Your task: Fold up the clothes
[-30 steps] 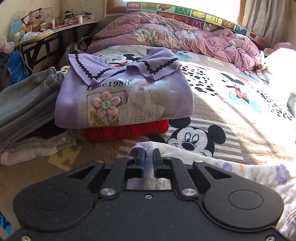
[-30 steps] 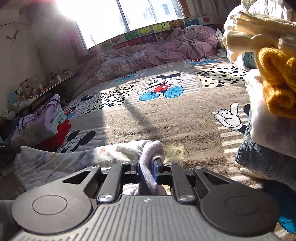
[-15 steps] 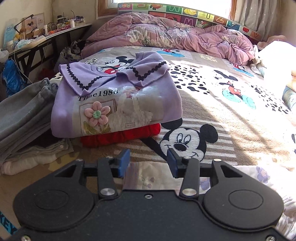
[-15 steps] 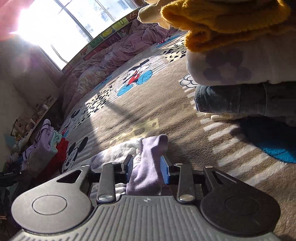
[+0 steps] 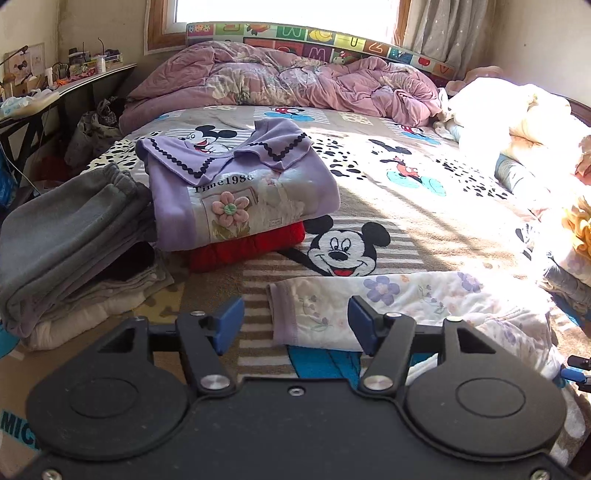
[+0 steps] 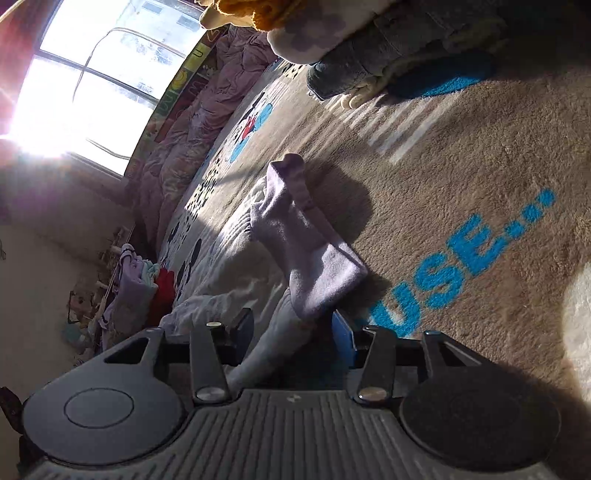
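Observation:
A white floral garment with lilac cuffs [image 5: 406, 306] lies flat across the Mickey Mouse blanket [image 5: 388, 206], just ahead of my left gripper [image 5: 295, 323]. The left gripper is open and empty, its blue pads either side of the lilac cuff edge. In the right wrist view the same garment's lilac cuff [image 6: 306, 236] lies crumpled on the blanket. My right gripper [image 6: 293, 334] is open, tilted sideways, with the cloth lying loose between its jaws.
A folded lilac sweater on a red garment [image 5: 236, 199] sits at the left, beside a stack of grey folded clothes [image 5: 66, 236]. A pink duvet [image 5: 280, 81] lies at the bed's head. A pile of unfolded clothes [image 5: 535, 122] is at the right, and shows at the top of the right wrist view [image 6: 369, 33].
Both grippers opened and let go of the floral garment's cuffs. The garment now lies on the blanket. The left gripper pulled back and rose; the right gripper rolled sideways.

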### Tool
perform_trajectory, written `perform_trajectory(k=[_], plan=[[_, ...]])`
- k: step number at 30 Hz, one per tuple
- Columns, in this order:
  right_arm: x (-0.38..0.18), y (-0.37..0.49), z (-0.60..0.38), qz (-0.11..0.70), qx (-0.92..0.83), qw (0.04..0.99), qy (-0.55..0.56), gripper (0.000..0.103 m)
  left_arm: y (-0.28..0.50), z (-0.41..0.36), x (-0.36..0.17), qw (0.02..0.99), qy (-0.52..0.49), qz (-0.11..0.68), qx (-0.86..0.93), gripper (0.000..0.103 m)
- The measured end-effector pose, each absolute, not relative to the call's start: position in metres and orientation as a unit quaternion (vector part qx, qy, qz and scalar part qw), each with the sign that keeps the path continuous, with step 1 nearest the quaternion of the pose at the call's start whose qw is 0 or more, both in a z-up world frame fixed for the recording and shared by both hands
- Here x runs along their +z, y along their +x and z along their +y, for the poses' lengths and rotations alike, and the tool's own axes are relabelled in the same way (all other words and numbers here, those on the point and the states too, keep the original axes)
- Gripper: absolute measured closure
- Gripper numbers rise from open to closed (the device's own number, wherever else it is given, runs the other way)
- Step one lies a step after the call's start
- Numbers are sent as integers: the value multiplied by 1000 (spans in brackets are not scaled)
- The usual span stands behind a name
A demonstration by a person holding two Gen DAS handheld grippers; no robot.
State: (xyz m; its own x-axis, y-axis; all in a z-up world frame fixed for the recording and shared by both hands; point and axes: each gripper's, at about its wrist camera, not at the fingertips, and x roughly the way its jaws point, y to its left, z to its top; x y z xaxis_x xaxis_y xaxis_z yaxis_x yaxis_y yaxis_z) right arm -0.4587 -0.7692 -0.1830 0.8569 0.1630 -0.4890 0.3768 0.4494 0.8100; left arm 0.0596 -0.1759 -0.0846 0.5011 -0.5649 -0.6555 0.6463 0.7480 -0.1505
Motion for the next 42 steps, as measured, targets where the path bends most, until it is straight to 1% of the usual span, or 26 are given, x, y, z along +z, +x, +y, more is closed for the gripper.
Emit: perform_trajectory(k=[7,10,15,16,17,19,20,21,22,26,27,28,32,33,36,39,40,41,42], plan=[[-208,-467,-749,236,-53,766,596,53,34,-175,-122,804,167,388,-418,37],[-211,-463,-748,227,-61,757,610,52,35,-181,-136,798,181,397,-415,37],[-211,-449,-752,221,-69,744,627,52,40,-196,-143,793,188,404,-415,37],[-211,-445,-753,223,-71,745,625,52,40,-200,-144,792,195,407,-411,39],[-211,-442,-753,223,-74,747,622,53,41,-204,-146,791,202,410,-407,44],[-212,-436,-753,223,-81,750,618,62,41,-213,-145,789,224,411,-399,80],[-210,-435,-753,222,-79,753,614,65,40,-216,-145,788,232,410,-396,84],[-208,-434,-752,220,-77,757,611,76,41,-216,-141,791,226,410,-395,86],[-206,-434,-752,218,-74,760,607,85,42,-217,-138,794,219,409,-393,88],[-198,-432,-752,210,-65,775,593,88,48,-211,-120,801,168,422,-389,89],[-195,-433,-754,208,-62,774,595,89,49,-210,-115,803,155,426,-388,91],[-193,-434,-756,206,-59,773,597,89,50,-207,-110,804,137,429,-388,97],[-181,-442,-768,191,-45,771,606,90,49,-197,-92,803,77,436,-400,99],[-178,-445,-769,188,-42,769,609,90,45,-198,-88,801,82,434,-403,99],[-172,-451,-771,202,-41,769,605,90,45,-197,-100,802,105,461,-365,99],[-182,-457,-765,242,-66,772,585,90,47,-195,-126,794,151,492,-324,99],[-187,-460,-763,250,-74,769,583,87,48,-194,-133,792,159,498,-316,98],[-192,-463,-761,259,-82,767,581,85,48,-192,-139,790,166,503,-307,96],[-197,-467,-760,257,-79,764,587,85,48,-191,-142,787,167,508,-308,87]])
